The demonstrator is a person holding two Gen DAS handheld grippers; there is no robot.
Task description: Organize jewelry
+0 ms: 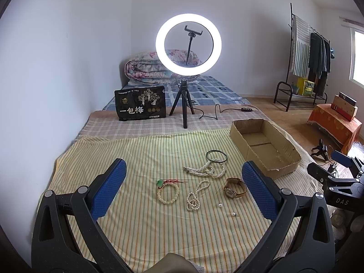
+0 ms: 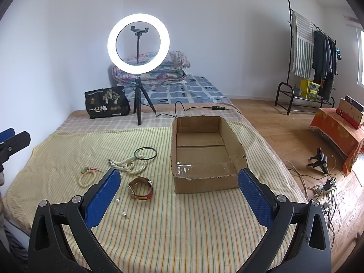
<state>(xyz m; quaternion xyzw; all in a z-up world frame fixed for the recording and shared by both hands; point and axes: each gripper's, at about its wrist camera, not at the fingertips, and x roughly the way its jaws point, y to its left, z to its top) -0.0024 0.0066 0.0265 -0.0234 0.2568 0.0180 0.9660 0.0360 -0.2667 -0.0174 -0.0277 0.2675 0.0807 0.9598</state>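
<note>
Jewelry lies on a yellow striped cloth: a dark bangle, a pearl necklace, a thinner pearl strand, a cream bead bracelet with red cord, a brown-strap watch and two pearl earrings. An empty cardboard box stands to the right. My left gripper is open above the jewelry. My right gripper is open, in front of the box, with the watch just right of its left finger.
A lit ring light on a tripod and a black bag stand behind the cloth. A folded quilt lies at the back. A clothes rack and cables on the floor are to the right.
</note>
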